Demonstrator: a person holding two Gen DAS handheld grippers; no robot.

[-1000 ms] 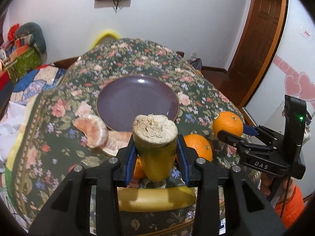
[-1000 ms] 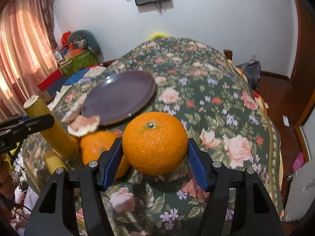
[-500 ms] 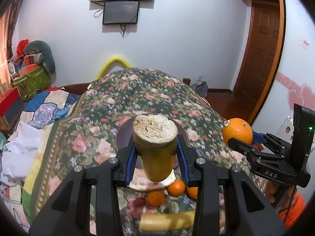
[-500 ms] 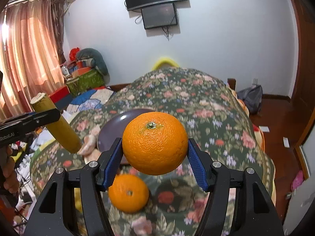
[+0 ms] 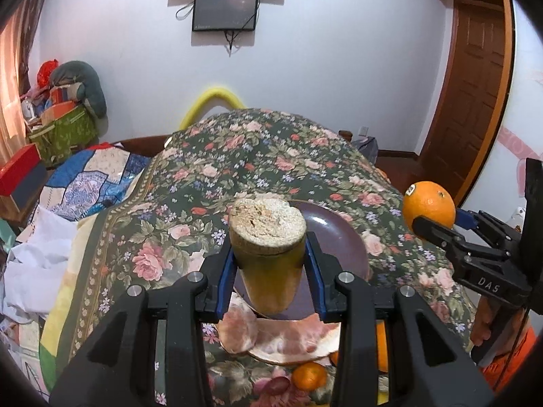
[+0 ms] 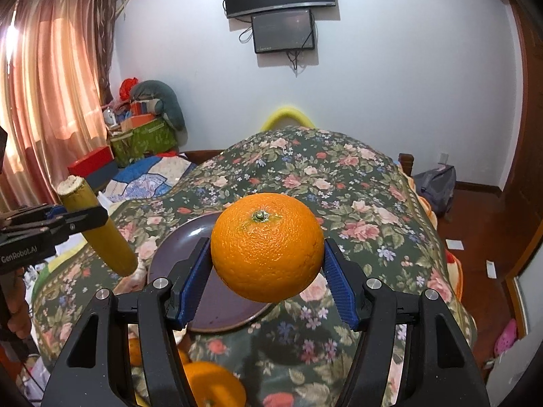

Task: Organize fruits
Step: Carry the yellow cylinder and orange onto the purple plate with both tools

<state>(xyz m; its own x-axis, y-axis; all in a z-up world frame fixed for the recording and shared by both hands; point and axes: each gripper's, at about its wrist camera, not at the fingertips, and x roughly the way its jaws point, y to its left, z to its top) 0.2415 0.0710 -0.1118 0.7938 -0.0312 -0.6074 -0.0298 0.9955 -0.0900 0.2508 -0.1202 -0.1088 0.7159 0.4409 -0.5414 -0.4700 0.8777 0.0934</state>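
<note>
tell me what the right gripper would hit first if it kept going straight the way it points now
Probably the purple plate on the floral cloth: the right gripper, shut on the orange, points down toward it. Depth is unclear from these views.

Left gripper (image 5: 268, 264): black two-finger frame, blue pads (image 5: 224, 279) pressed against both sides of a yellow stalk (image 5: 268, 254), held aloft, pointing forward and slightly down. Right gripper (image 6: 266, 271): same build, blue pads (image 6: 191, 279) clamped on opposite sides of an orange (image 6: 267, 246), stem end facing the camera, also raised. In the left wrist view the right gripper enters from the right edge, fingers aimed left; a hand (image 5: 482, 322) grips its handle below. In the right wrist view the left gripper enters from the left edge.
</note>
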